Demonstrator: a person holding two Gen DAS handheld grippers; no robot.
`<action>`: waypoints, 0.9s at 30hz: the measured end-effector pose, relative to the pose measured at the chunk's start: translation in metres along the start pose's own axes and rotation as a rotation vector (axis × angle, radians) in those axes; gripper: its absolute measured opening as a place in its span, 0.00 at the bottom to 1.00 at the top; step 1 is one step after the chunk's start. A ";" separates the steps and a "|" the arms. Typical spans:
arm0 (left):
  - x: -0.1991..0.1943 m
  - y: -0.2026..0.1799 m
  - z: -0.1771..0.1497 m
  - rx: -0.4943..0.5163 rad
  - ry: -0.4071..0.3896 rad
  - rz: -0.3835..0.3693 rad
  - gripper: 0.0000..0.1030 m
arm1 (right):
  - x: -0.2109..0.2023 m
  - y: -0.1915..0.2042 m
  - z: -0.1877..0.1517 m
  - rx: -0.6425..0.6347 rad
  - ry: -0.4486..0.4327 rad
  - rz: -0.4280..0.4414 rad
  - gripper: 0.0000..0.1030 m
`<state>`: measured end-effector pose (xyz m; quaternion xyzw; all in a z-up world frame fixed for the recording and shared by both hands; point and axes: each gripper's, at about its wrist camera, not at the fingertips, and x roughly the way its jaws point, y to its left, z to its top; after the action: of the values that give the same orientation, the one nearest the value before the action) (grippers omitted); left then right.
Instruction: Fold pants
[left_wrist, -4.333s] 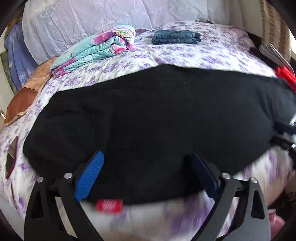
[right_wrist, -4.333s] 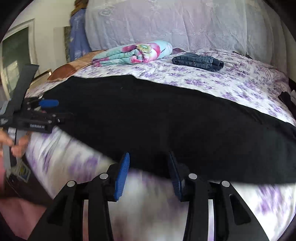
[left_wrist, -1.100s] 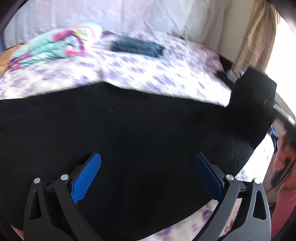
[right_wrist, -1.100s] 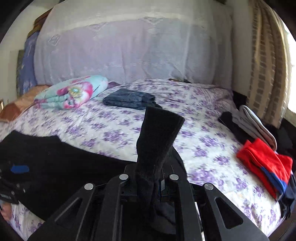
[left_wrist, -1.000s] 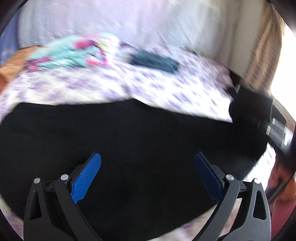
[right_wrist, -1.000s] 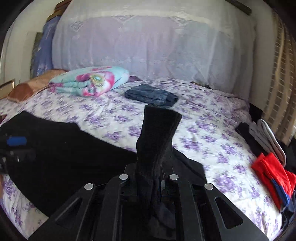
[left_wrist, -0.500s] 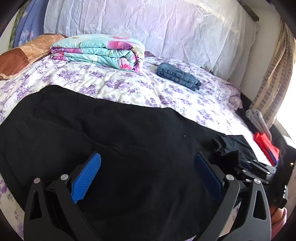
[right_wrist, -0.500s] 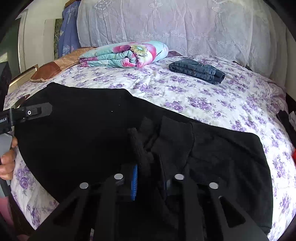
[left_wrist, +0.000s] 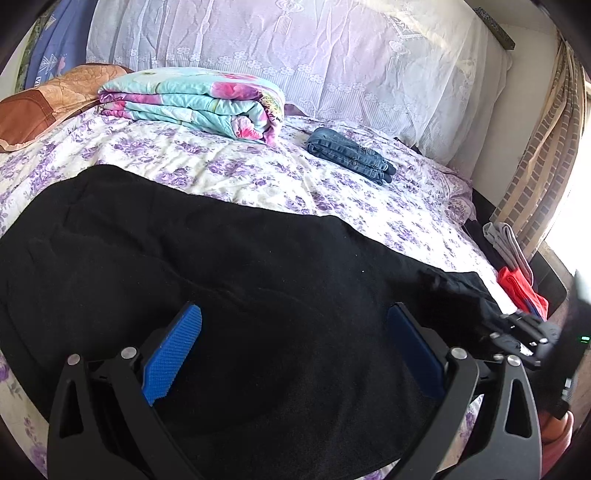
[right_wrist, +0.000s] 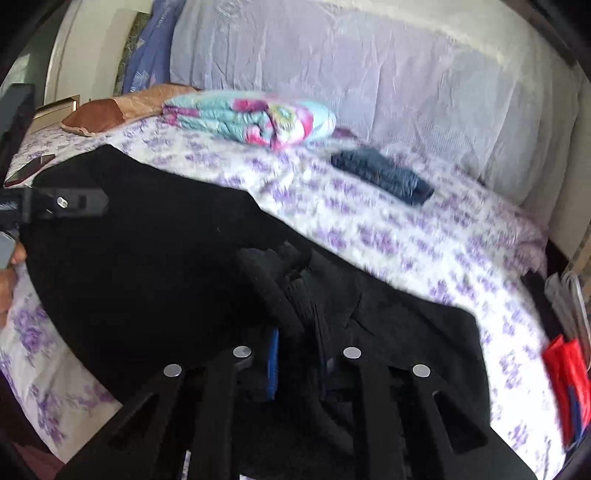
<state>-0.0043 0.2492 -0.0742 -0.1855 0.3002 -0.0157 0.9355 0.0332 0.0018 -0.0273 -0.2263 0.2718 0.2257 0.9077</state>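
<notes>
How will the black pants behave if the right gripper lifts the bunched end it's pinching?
Probably floppy: the black pants lie draped flat on the bed, and the end in the right gripper is crumpled. The fabric looks thick and fleecy, so likely heavyish, dragging rather than sliding. The left gripper is open, so nothing anchors the other side.

Both grippers (left_wrist: 295, 350) (right_wrist: 297, 354) are black skeletal frames with silver screws and blue ribbed pads (left_wrist: 171, 354); a blurred edge shows bare fingers (right_wrist: 9, 273), perhaps

pants (left_wrist: 240, 280) across bed (left_wrist: 229, 173) front | quilt (left_wrist: 195, 103), jeans (left_wrist: 351, 155) behind
</notes>
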 end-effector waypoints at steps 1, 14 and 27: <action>0.000 0.000 0.000 0.001 0.000 0.000 0.96 | -0.003 0.004 0.002 -0.015 -0.011 0.026 0.16; -0.005 -0.014 0.002 0.038 -0.012 0.021 0.95 | -0.035 -0.048 -0.003 0.196 -0.096 0.222 0.60; 0.097 -0.170 -0.030 0.249 0.314 -0.280 0.55 | 0.087 -0.207 -0.047 0.533 0.210 0.211 0.03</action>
<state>0.0725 0.0672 -0.0897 -0.1037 0.4088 -0.2107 0.8819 0.1905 -0.1630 -0.0549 0.0271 0.4358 0.2149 0.8736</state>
